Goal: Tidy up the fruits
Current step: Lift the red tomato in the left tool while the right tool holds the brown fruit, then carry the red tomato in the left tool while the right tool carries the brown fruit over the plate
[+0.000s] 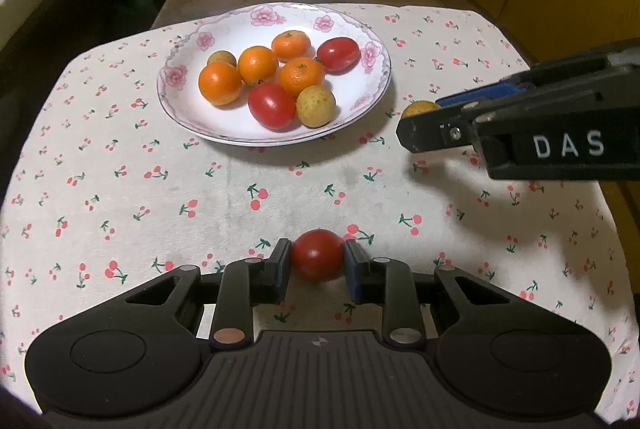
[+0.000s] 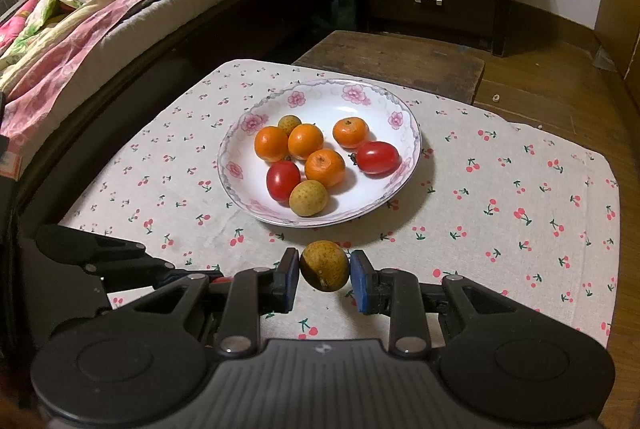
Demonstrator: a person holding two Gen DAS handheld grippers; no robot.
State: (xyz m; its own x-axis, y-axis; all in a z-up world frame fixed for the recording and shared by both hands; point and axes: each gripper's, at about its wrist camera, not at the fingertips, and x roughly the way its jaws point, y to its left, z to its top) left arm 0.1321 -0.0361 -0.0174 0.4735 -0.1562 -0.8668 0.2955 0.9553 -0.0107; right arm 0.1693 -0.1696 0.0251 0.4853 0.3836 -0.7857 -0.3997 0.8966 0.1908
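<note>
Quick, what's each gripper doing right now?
Left gripper: shut on a red tomato.
Right gripper: shut on a brownish-yellow longan.

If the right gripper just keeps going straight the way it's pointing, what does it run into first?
Probably the near rim of the flowered plate, just ahead of the right gripper, which is shut on a brownish-yellow fruit. Pointing steeply down, it might meet the cherry-print cloth first; depth is unclear.
</note>
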